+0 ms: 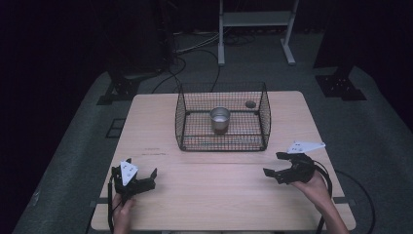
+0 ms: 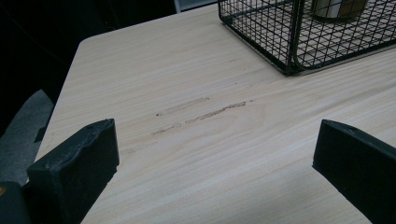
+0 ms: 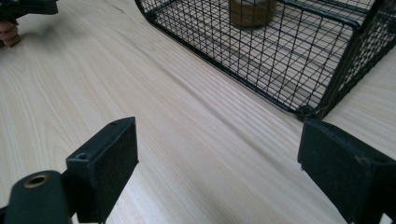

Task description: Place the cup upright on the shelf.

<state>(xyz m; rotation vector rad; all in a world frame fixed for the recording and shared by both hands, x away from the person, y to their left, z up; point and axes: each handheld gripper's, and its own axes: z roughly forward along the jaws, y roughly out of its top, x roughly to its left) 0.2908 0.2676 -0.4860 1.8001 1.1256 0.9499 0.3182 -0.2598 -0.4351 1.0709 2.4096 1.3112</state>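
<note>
A black wire basket (image 1: 181,127) stands on the far middle of the wooden table (image 1: 219,190), and a round metal cup (image 1: 220,119) stands upright inside it. My left gripper (image 1: 137,171) rests near the front left, open, with nothing between its jaws. My right gripper (image 1: 273,164) sits near the front right, open and empty too. In the left gripper view the basket's corner (image 2: 289,51) and the cup's base (image 2: 337,8) lie ahead to the right of my gripper (image 2: 215,140). In the right gripper view the basket (image 3: 280,60) and cup (image 3: 252,11) lie ahead of my gripper (image 3: 217,140).
A small dark disc (image 1: 250,104) lies by the basket's far right wall. Faint scuff marks (image 2: 201,113) cross the tabletop in front of the left gripper. Beyond the table are black stand bases (image 1: 122,87), cables on a grey floor, and a white frame (image 1: 255,29).
</note>
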